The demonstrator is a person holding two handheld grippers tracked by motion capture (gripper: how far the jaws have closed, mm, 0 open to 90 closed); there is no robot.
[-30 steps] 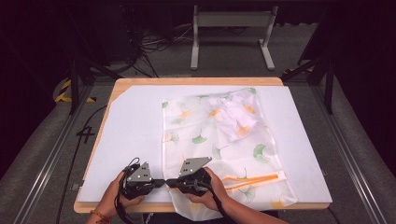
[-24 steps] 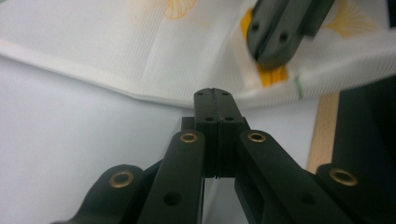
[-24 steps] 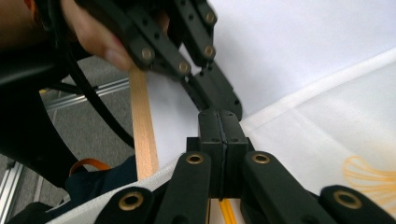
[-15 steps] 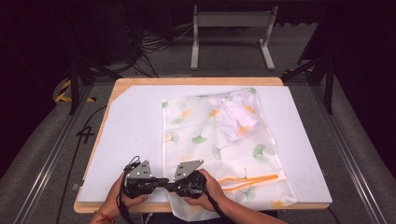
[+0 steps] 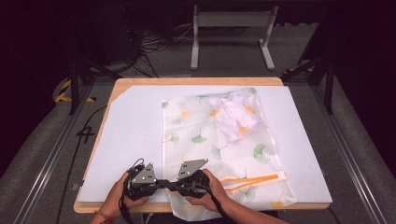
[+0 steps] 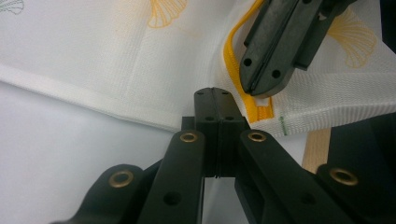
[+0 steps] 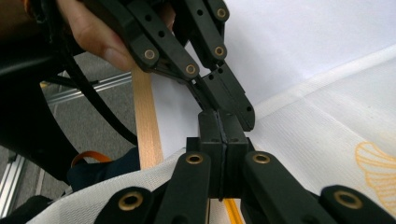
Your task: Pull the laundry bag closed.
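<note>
I have one mesh laundry bag [image 5: 219, 144] lying flat on the worktop [image 5: 135, 116], its near corner hanging over the edge. It looks light, limp and slippery, so I would grip the stiffer orange zipper [image 6: 233, 60]. Both tools, left tool [image 5: 161, 183] and right tool [image 5: 172, 184], are closed together, seemingly pinching fabric beside the zipper end.

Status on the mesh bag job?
Done: crumpled white garment is inside the white ginkgo-print mesh laundry bag on the table. In hand: left gripper and right gripper, both shut, meet at the bag's near edge by the orange zipper. Left: the zipper apparently isn't fully closed.
</note>
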